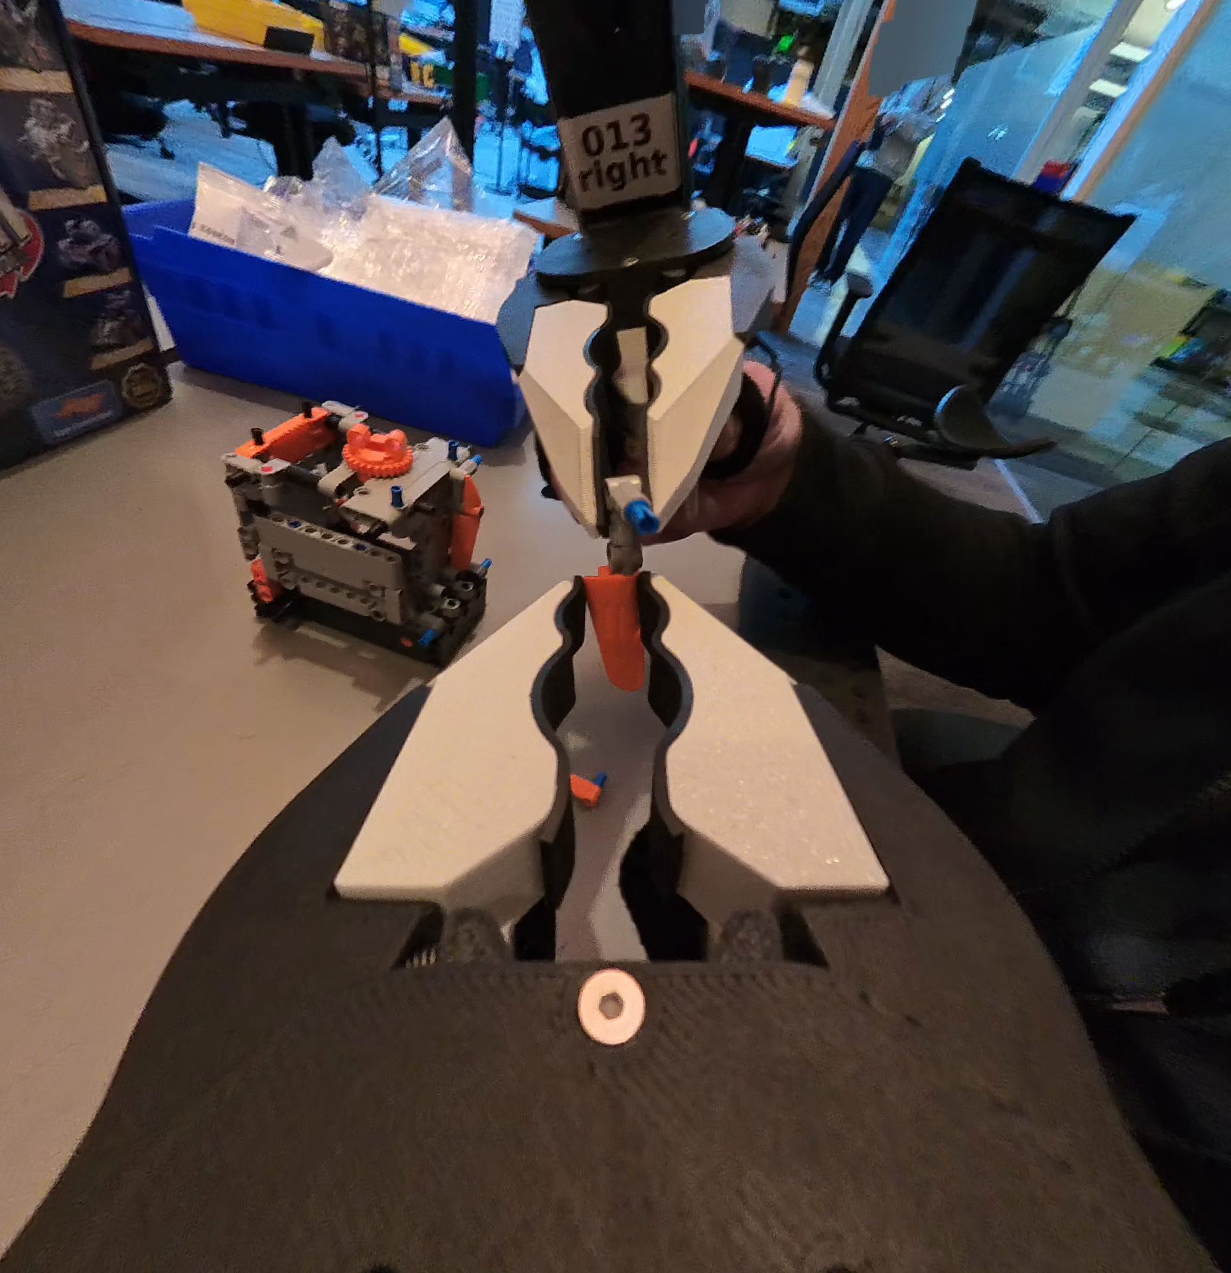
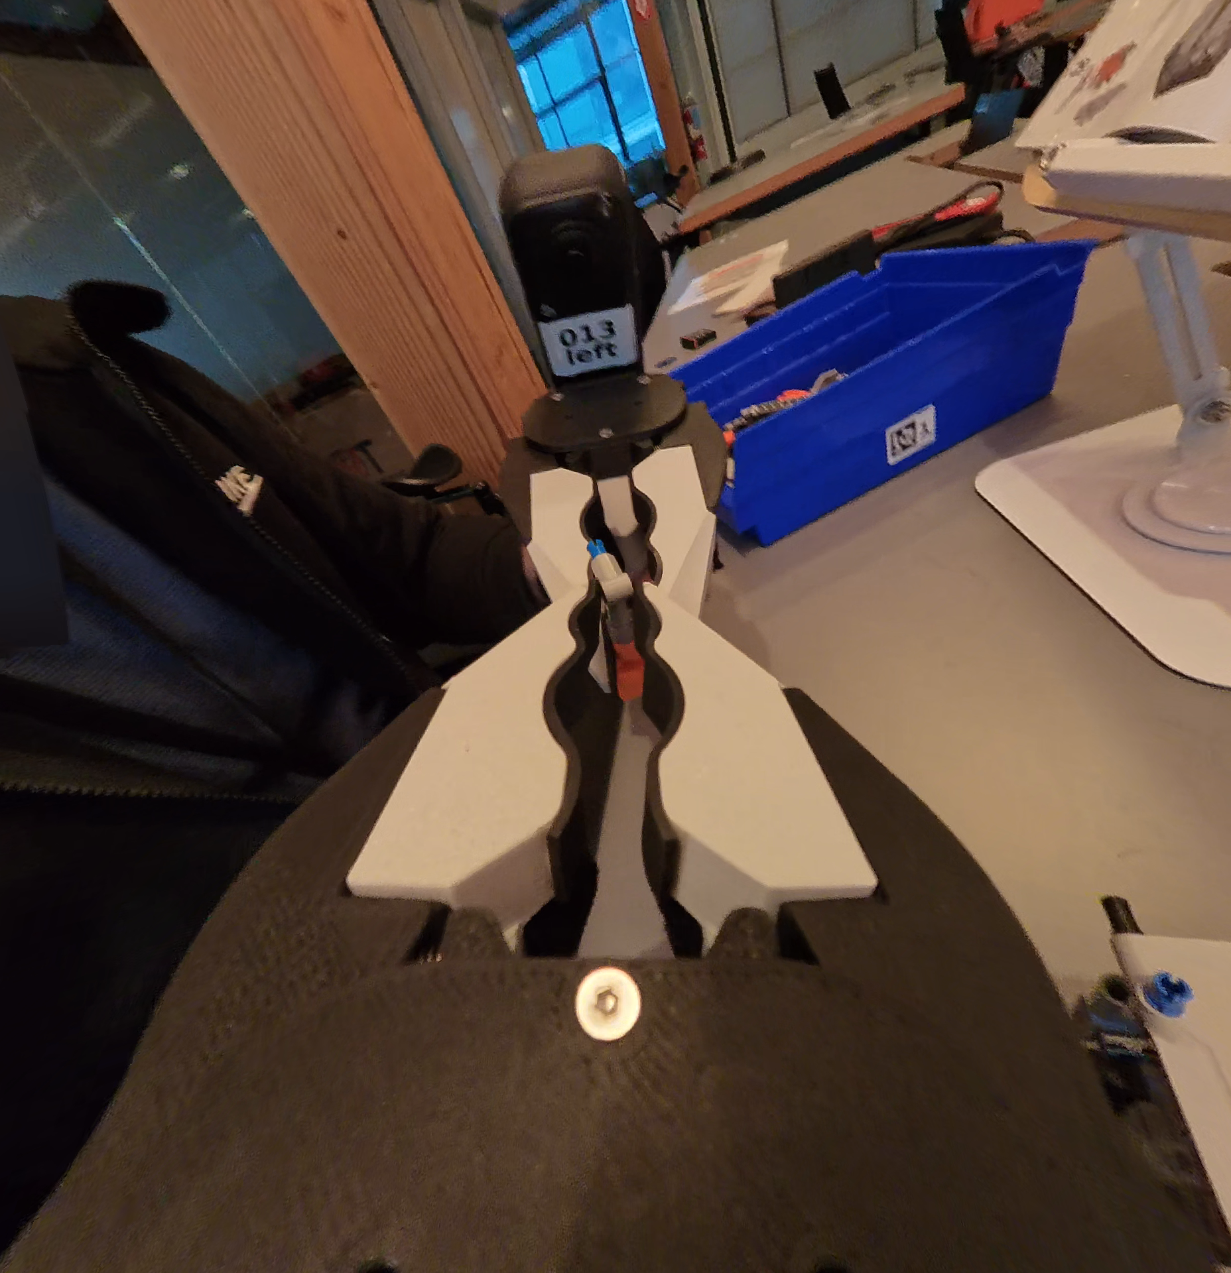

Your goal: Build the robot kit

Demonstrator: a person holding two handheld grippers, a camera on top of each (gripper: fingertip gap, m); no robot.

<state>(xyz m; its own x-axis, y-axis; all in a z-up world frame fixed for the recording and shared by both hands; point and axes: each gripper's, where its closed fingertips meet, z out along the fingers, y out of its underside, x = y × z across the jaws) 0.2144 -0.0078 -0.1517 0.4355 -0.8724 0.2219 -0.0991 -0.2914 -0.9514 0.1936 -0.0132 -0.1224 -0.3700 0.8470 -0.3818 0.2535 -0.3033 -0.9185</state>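
Grey tabletop (image 1: 116, 689) in the left wrist view carries, at far left, a dark printed box (image 1: 48, 241) standing upright, then a blue bin (image 1: 309, 337) heaped with clear plastic bags (image 1: 406, 248). Near that bin sits a blocky grey, black and orange brick model (image 1: 358, 530) topped by an orange gear. Toward the middle, the left gripper (image 1: 613, 585) is closed narrow on an orange tapered piece (image 1: 616, 634), pinched between its white fingers (image 1: 489, 744). Beneath it on the table lies a small orange and blue connector (image 1: 588, 787). Just beyond, tip to tip, the right gripper (image 1: 619, 516) grips a small grey part with a blue pin (image 1: 630, 506); this part meets the top of the orange piece. A hand (image 1: 750, 468) in a dark sleeve holds it at right, with a black office chair (image 1: 957, 310) farther off.

The right wrist view shows a second blue bin (image 2: 909, 386) and a white stand (image 2: 1185, 496) at right
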